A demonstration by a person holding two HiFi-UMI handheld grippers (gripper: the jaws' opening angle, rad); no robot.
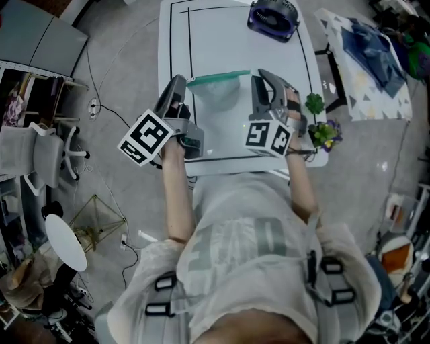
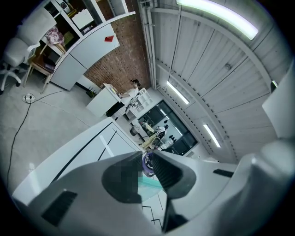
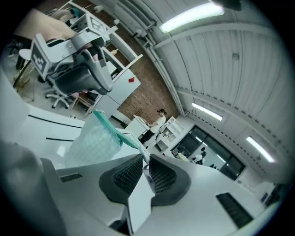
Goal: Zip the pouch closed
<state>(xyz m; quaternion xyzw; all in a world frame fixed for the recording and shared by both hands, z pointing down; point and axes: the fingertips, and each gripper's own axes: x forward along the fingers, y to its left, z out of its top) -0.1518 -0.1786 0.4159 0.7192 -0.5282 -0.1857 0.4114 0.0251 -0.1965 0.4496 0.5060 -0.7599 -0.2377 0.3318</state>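
Head view had the pouch (image 1: 216,93) dead centre, a translucent bag hanging from its teal zip strip (image 1: 218,76), held up over the white worktop (image 1: 215,40) and stretched between the two tools; whether its bottom touched the surface was not clear. At the left end, the left tongs (image 1: 180,86) were pinched almost together, and the left gripper view showed the pouch's teal corner caught in that narrow slot. At the right end, the right tongs (image 1: 262,78) were clamped down as well. The right gripper view showed the strip running straight into them, with something small and bluish nipped at the tips. That was quite possibly the slider (image 3: 146,174), though it was too small to call. Both ends gripped, strip pulled taut: this looked like the set-up for the zipping pull, with no sign yet that the mouth was sealed. The next move would call for one end anchored firm while the other drew along the full length of the strip, level, no slack, no twist. Further out, a purple device (image 1: 272,17) sat at the worktop's far edge, and small plants (image 1: 316,104) stood at its right side.
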